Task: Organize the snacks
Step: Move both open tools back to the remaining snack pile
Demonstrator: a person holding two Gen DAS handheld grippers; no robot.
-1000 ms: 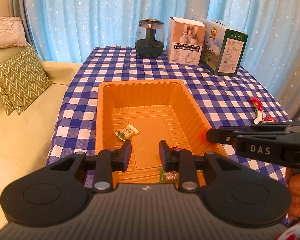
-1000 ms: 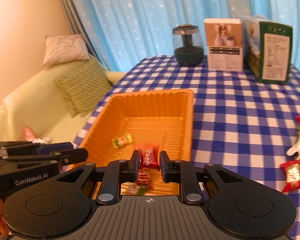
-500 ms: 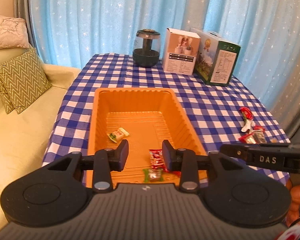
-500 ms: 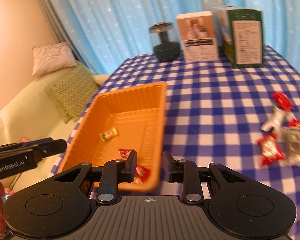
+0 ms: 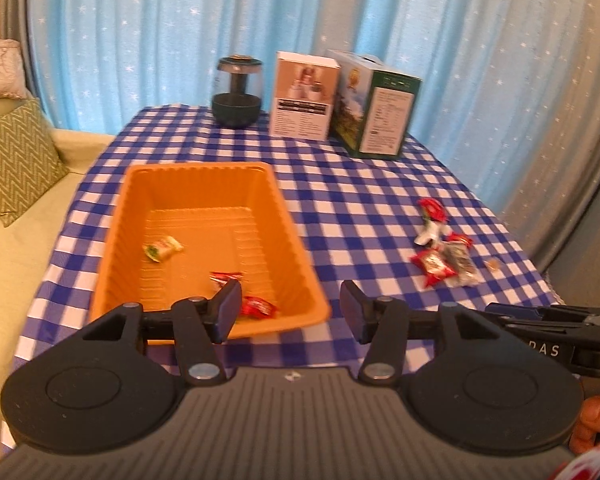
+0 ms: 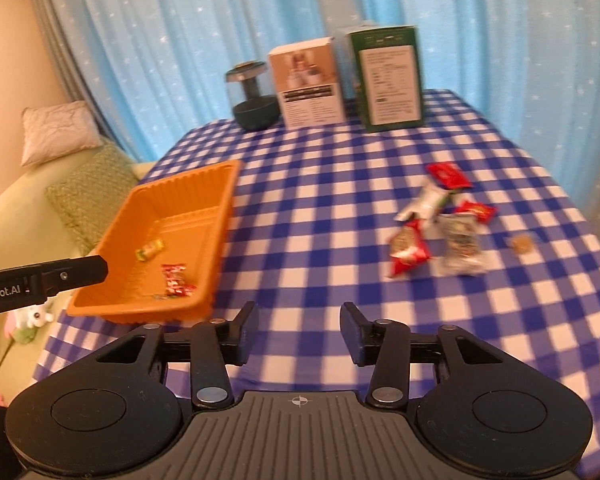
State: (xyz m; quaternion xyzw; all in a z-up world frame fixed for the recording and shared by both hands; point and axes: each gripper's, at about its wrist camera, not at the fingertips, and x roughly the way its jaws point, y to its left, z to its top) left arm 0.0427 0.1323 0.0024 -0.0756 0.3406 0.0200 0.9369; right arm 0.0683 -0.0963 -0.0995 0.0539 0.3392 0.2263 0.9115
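Your left gripper (image 5: pixel 290 312) is opening with nothing between its jaws, hanging over the near right corner of the orange tray (image 5: pixel 300 256). Your right gripper (image 6: pixel 298 328) is opening too — empty, pointing over the blue checked tablecloth (image 6: pixel 320 208). Inside the tray a green-and-yellow candy (image 5: pixel 162 246) is lying mid-floor, with red-wrapped candies (image 5: pixel 256 306) near the front wall. The remaining snacks — a loose pile of wrappers (image 6: pixel 436 224) — are sitting well apart from the tray, toward the table's right side.

Left gripper (image 5: pixel 288 311) and right gripper (image 6: pixel 297 334), slightly blurred, angle downward, jaws opening, apparently empty.
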